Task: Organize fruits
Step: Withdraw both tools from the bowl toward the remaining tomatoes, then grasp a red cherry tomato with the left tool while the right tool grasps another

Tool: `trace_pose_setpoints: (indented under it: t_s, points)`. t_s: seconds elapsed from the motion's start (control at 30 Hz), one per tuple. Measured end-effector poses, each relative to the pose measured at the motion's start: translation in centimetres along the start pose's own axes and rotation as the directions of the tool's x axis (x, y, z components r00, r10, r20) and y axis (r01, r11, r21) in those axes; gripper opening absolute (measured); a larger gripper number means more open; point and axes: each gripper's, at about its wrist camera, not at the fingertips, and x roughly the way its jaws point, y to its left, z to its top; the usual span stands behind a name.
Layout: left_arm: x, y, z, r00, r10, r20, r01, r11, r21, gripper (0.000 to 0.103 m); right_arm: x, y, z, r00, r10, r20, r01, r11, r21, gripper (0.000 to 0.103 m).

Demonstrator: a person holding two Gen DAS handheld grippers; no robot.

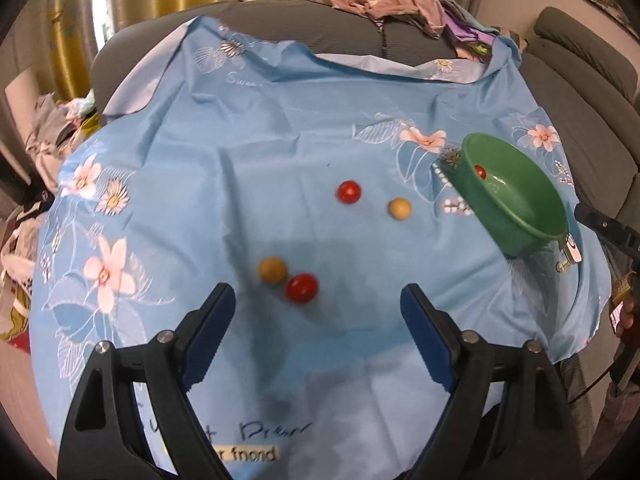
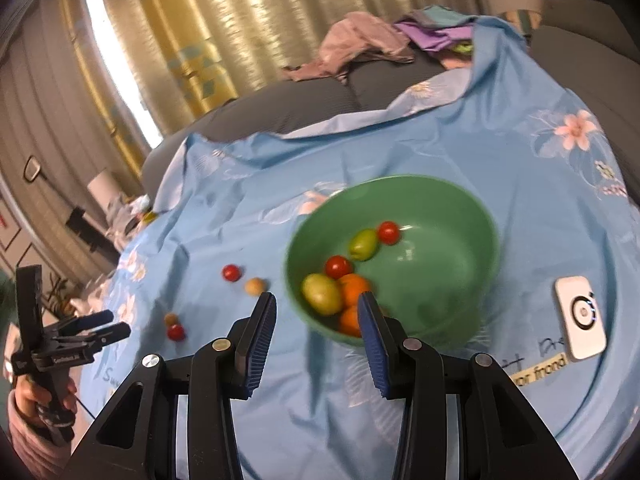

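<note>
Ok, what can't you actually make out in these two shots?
- Green bowl, left wrist view: tilted wall hides all fruit but one red one.
- Lower orange, right wrist view: partly behind the right gripper finger.
- Cloth lettering: blurred, partly hidden by fingers, both views.

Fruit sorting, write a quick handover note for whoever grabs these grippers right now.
Left gripper: open, empty, above the near tomato.
Right gripper: jaws narrowly apart, holding nothing, at the bowl's near rim.
Done: six fruits are in the bowl.
Left: four on the cloth, the near tomato, the tan fruit beside it, the far tomato and the far tan fruit.
</note>
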Motion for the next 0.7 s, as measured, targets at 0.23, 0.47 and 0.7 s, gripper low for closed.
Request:
trace_pose_setpoints:
  t_s: [0.23,0.47,0.7]
  points:
    - [-0.5,1.0,-2.1,1.000,-0.031,0.001,0.031,0.999,0.025,0.085,2.1,3.8,-0.7,0.996,0.064,-0.067,-0.070,0.993,-0.090,0.043]
    - [1.0,1.6,-2.8,0.997,-0.072,-0.030,0.072,0.997,0.014,0.083,4.8,6.7,-1.5,0.985,0.097,-0.146,-0.120,0.980,-0.157,0.043]
    - [2.1,2.0,-2.1,0.994,-0.105,-0.028,0.105,0.994,-0.002,0.076,6.8,7.5,-1.8,0.977,0.094,-0.193,-0.129,0.976,-0.174,0.043]
